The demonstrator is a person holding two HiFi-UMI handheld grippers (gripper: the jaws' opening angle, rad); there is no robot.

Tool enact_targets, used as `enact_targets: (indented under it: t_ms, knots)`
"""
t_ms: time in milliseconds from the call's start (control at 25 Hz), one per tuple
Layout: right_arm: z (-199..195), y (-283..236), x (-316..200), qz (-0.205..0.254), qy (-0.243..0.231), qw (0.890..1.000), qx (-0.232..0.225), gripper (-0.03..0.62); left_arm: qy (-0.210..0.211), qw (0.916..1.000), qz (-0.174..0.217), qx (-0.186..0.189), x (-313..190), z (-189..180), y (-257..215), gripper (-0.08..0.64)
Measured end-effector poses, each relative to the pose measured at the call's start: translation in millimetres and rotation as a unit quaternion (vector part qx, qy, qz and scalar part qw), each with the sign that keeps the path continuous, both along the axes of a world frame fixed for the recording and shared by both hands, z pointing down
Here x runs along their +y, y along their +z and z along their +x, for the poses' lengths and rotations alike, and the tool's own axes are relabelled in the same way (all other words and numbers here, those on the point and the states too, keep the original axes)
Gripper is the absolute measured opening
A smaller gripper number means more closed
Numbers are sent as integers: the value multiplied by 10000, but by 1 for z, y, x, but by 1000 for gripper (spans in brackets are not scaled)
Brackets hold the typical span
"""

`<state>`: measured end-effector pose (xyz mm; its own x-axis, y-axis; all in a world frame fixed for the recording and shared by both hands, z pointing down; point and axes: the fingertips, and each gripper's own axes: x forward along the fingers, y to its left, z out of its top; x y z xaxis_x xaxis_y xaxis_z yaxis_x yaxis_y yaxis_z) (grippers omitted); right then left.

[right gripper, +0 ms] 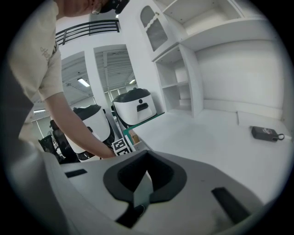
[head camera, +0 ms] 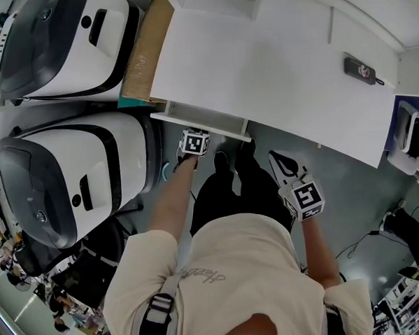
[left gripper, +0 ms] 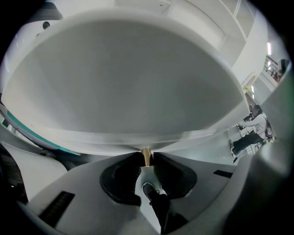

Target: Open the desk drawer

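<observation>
Grasping the drawer (head camera: 201, 119) by its knob (left gripper: 146, 155) just under the tabletop (head camera: 271, 68) edge, our left claw (left gripper: 146, 163) needs a pull straight away from the tabletop; our right claw (right gripper: 145, 158), clenched and empty, waits farther off.

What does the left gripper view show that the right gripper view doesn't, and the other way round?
Left only: the fingers closed on the drawer's brass knob, a shoe below. Right only: the desktop, a black fob, the person's arm, a marker cube. Both: white shelving.
</observation>
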<state>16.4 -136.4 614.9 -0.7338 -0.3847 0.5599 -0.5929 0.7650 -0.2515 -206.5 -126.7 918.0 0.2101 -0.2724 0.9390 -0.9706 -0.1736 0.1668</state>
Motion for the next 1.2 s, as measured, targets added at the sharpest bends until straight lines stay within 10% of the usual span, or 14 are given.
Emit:
enact_targets:
  t_ms: [1200]
  knots:
    - [-38, -19, 84, 201, 161, 9996, 102, 2, 370, 9990, -40, 238, 98, -8, -1, 89]
